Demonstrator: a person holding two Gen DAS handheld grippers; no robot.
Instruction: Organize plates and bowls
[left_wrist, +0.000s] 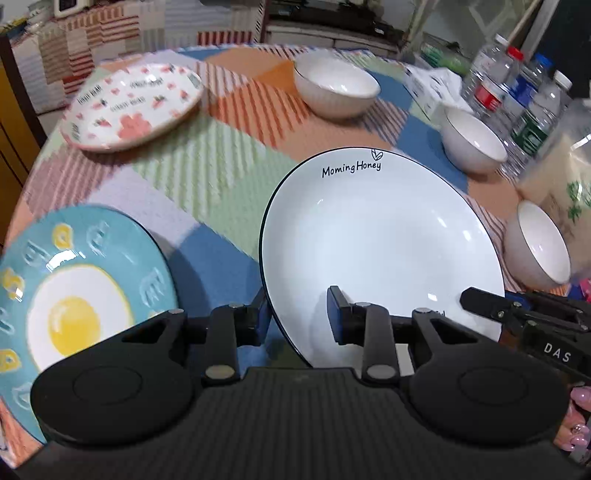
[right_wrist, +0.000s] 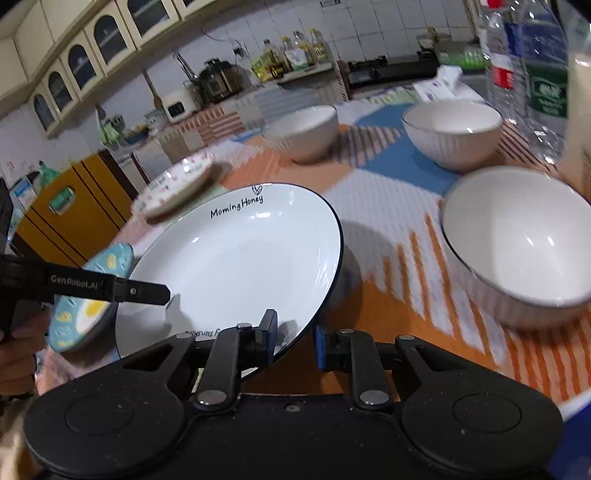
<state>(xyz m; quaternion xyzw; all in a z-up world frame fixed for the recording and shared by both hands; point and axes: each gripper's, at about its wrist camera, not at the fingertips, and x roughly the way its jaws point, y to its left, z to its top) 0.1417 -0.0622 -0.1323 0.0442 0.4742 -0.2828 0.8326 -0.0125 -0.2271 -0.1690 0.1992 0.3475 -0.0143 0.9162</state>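
Observation:
A white plate (left_wrist: 380, 240) lettered "Morning Honey" is tilted above the table, with one gripper on each side of its near rim. My left gripper (left_wrist: 297, 317) straddles its left rim, with the jaws still apart. My right gripper (right_wrist: 295, 334) straddles its right rim (right_wrist: 236, 258), also with a gap between the jaws. A teal egg-pattern plate (left_wrist: 74, 295) lies at the lower left. A pink floral plate (left_wrist: 133, 105) lies at the far left. Three white bowls (left_wrist: 336, 86), (left_wrist: 474, 140), (left_wrist: 541, 243) stand to the right.
Water bottles (left_wrist: 517, 96) and a tall cream container (left_wrist: 561, 177) stand at the table's right edge. A tissue box (left_wrist: 432, 88) sits behind the bowls. The checked tablecloth (left_wrist: 207, 166) covers the table. Kitchen counters and a yellow cabinet (right_wrist: 70, 218) lie beyond.

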